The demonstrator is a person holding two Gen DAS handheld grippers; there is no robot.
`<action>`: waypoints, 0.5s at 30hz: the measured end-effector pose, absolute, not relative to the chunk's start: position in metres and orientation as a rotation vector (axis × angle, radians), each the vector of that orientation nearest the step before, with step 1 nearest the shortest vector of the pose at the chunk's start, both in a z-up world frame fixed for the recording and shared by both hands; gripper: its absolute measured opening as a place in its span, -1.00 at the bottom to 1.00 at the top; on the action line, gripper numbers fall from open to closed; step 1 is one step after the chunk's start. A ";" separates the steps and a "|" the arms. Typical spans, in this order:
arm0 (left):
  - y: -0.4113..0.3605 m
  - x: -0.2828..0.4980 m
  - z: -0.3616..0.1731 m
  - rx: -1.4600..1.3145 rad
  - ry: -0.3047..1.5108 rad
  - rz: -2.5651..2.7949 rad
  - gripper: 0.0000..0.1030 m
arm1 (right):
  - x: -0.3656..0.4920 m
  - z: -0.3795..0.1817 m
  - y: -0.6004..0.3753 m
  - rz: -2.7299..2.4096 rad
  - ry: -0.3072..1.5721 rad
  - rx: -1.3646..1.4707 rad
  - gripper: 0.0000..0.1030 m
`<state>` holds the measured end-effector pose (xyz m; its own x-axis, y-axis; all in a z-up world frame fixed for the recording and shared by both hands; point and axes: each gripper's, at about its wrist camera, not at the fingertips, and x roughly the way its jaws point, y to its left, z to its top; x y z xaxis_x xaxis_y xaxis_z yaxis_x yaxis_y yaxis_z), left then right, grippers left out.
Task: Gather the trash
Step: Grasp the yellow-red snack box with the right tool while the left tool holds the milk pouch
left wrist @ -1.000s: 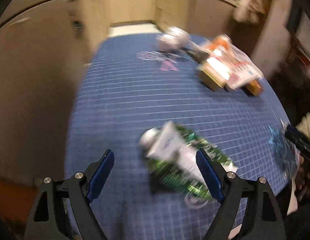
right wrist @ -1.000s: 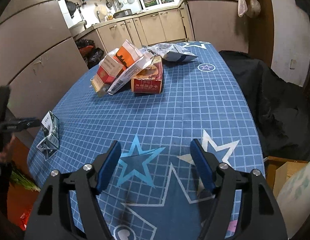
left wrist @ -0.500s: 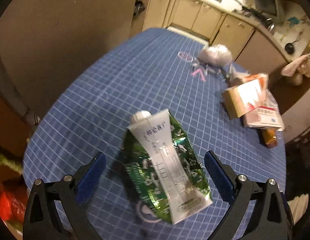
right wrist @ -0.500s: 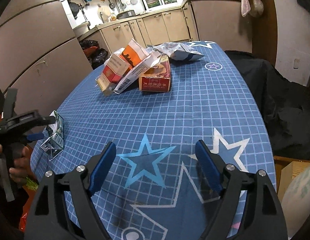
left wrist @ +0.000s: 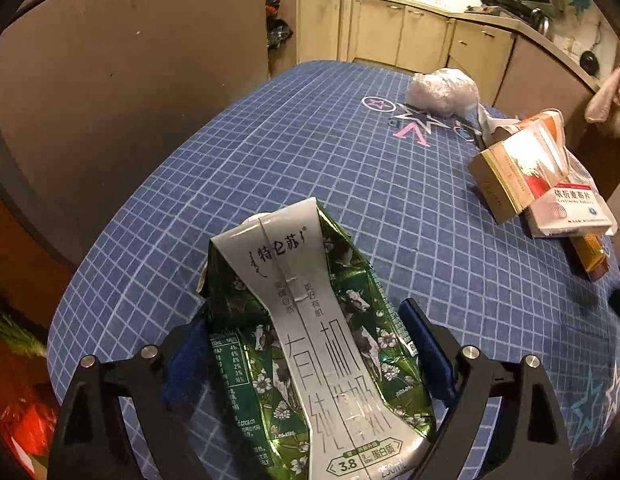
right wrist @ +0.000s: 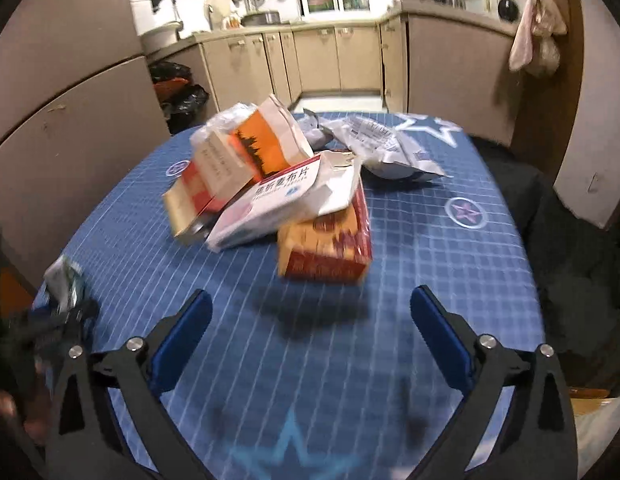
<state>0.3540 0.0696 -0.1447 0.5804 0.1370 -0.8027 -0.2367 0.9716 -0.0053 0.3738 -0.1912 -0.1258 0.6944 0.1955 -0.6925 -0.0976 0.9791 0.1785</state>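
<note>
Left gripper (left wrist: 305, 354) straddles the flattened green milk carton (left wrist: 310, 344) at the near table edge; jaws closing, pads beside its sides, not clearly pressing yet. Right gripper (right wrist: 310, 328) empty, jaws opening wide, aimed at the pile of boxes (right wrist: 269, 192) mid-table, red box (right wrist: 326, 240) nearest. Blue grid tablecloth (left wrist: 310, 152) underneath, crumpled plastic bag (left wrist: 442, 90) farther off. Step, as I judge it: grabbing the first trash items. Next: left squeezes and lifts carton; right advances onto the red box.

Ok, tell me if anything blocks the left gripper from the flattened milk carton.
Nothing visible does. The milk carton already lies between the closing jaws of the left gripper, flat on the blue tablecloth.
</note>
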 end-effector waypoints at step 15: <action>0.089 0.322 -0.143 -0.101 0.903 0.120 0.73 | 0.384 -0.142 -0.196 0.153 0.846 0.155 0.09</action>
